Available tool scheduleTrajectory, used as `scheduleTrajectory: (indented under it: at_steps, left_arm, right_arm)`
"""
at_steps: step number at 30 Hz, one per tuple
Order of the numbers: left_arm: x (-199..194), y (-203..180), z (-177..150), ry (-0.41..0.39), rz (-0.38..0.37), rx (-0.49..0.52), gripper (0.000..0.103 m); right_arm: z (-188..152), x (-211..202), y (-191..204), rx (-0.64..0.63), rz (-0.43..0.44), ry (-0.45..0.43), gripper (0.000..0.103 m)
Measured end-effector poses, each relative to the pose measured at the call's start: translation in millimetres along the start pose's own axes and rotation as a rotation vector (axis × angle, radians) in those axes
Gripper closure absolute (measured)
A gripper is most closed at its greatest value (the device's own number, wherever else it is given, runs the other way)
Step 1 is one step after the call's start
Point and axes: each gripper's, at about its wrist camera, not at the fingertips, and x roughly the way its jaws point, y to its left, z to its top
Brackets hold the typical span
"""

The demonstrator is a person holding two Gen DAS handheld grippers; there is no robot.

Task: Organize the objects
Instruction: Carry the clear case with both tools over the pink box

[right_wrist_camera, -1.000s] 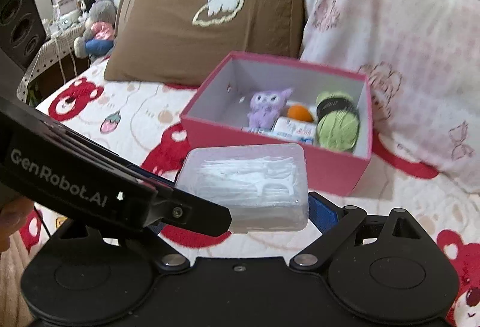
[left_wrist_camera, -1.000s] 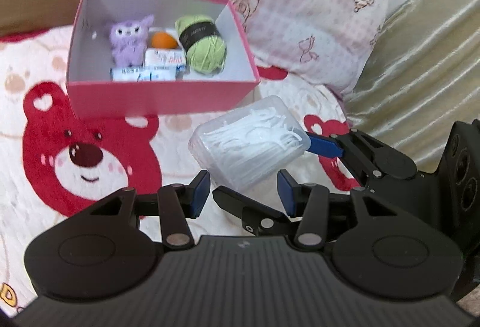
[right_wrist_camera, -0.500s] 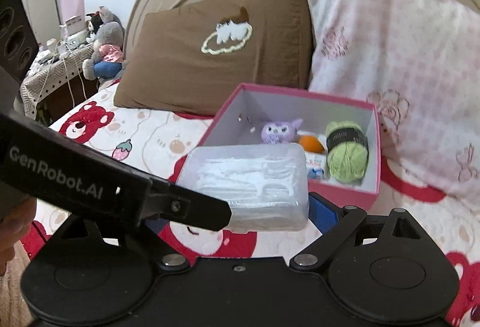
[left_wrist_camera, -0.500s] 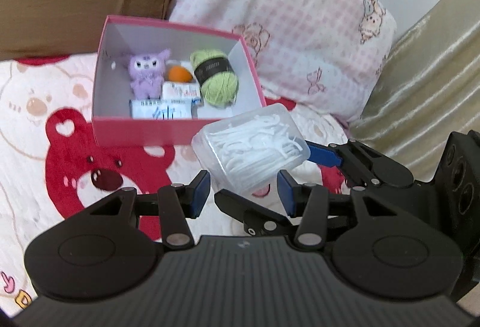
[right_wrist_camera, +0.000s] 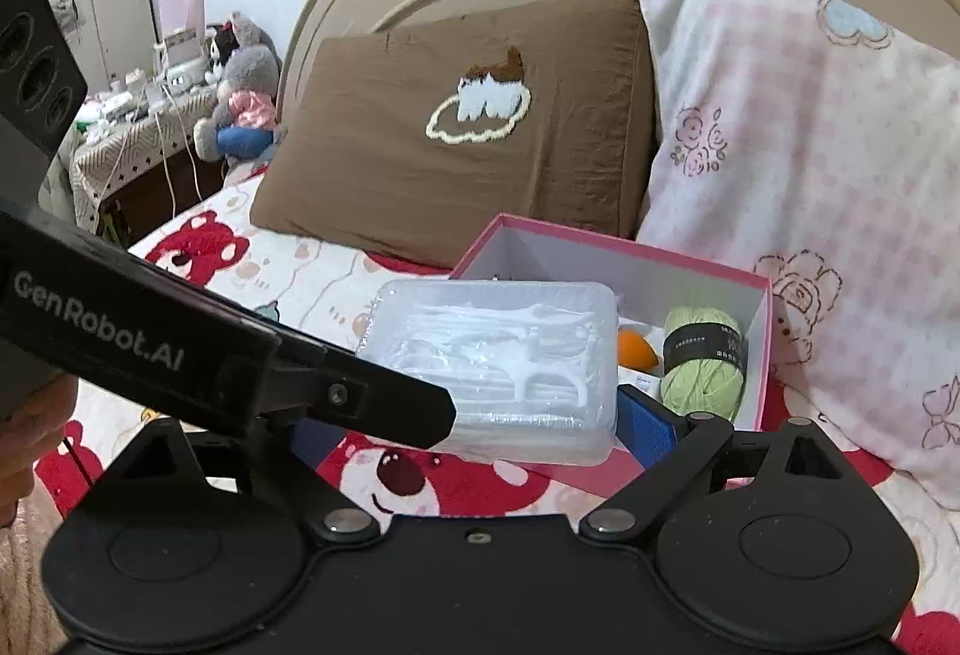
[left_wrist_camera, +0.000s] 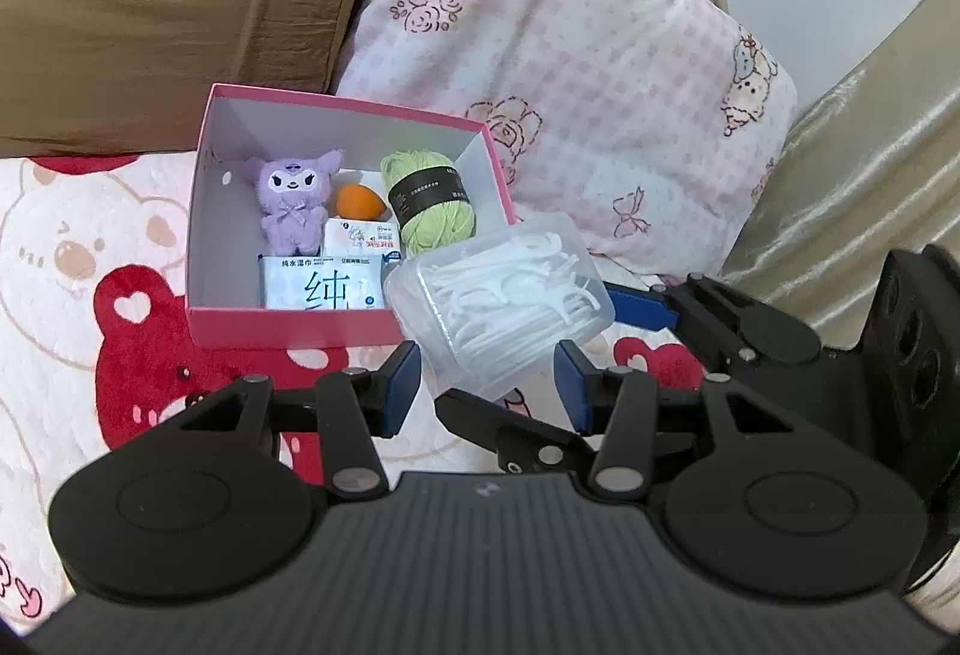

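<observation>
Nearest in the left wrist view, our left gripper (left_wrist_camera: 487, 385) stands with its jaws parted and nothing pressed between the blue pads; the floss case (left_wrist_camera: 501, 304) floats just beyond and above that gap, not touching either pad. The right gripper (right_wrist_camera: 474, 418) is the one carrying it; in the right wrist view the case (right_wrist_camera: 498, 361) sits clamped between the jaws at lower centre, one blue pad showing at its right edge, the other hidden behind the left gripper's black arm, which crosses the lower left of the frame.

The case is a clear, flat, lidded thing full of white floss picks; its long axis runs across the right gripper's jaws, left to right in that frame, so the grip is on its short ends.

Beyond it, touching nothing, lies the pink box (right_wrist_camera: 759, 349) on the bear blanket (left_wrist_camera: 72, 247); in the right wrist view it sits just up and right of the case, in the left view up and left. Plush (left_wrist_camera: 294, 205), orange ball (left_wrist_camera: 357, 202), yarn (left_wrist_camera: 432, 208) and wipes (left_wrist_camera: 324, 289) fill its right and front; the left rear floor looks bare.

We judge the right hand alone does the placing: forward, then down.

Farthest are the brown pillow (right_wrist_camera: 480, 126) and pink pillow (right_wrist_camera: 798, 162).
</observation>
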Motion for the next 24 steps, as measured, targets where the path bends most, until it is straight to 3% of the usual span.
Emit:
scheduleTrajectory:
  at_steps: [6, 10, 14, 17, 24]
  left_arm:
    - [13, 10, 28, -0.014, -0.035, -0.002, 0.057]
    - [25, 24, 44, -0.046, -0.028, -0.009, 0.057]
    - [52, 54, 50, -0.044, -0.046, -0.087, 0.057]
    - [76, 72, 52, -0.013, -0.032, -0.117, 0.057]
    - [118, 87, 50, 0.003, 0.027, -0.133, 0.056]
  right_arm:
    - [28, 7, -7, -0.108, -0.039, 0.017, 0.007]
    - [47, 25, -20, -0.073, -0.030, 0.044, 0.007]
    - [60, 58, -29, -0.105, -0.033, 0.082, 0.007]
    - [58, 85, -33, -0.149, -0.026, 0.107, 0.007]
    - [39, 132, -54, -0.121, 0.027, 0.140, 0.007]
